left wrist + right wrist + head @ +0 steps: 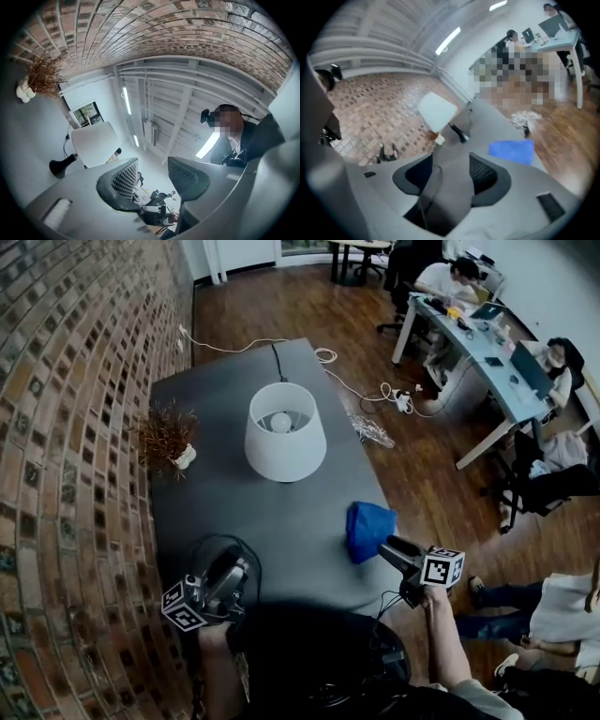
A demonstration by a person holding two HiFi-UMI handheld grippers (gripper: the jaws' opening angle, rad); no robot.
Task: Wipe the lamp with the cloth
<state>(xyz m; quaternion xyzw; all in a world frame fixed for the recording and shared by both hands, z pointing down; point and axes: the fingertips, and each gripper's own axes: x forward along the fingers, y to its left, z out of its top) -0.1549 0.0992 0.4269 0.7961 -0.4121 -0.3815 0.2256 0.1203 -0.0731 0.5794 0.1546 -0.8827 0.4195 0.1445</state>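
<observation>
Right gripper [452, 173]: fingers [485, 173] wide apart. Only bare grey worktop [281, 521] shows in the gap between them. In the head view this gripper [386, 547] sits at the worktop's near-right corner, with its tips pointing in toward the cloth.

Cloth [368, 529]: blue, bunched, lying flat on the worktop close to the right edge in the near half. From the right gripper view it [512, 151] lies ahead and to the right of the gap, outside the fingers. The tips are just beside its near side. I cannot tell whether they touch it.

Left gripper [152, 176]: fingers [124, 180] apart, with nothing between them. Through the gap I see only ceiling and the far room. It is tilted upward. In the head view it [232, 566] is over the near-left corner, well apart from the cloth.

Lamp [285, 432]: upright about mid-worktop, somewhat toward the far edge, and well apart from the cloth and both grippers. The shade is white and the bulb is visible from above. The left gripper view shows the shade [93, 144] above a black base [61, 165]. A black cable [277, 360] runs from the lamp to the far edge.

Dried plant [167, 432]: in a small white vase [186, 457] by the left edge, against the brick wall [66, 427] and beside the lamp.
</observation>
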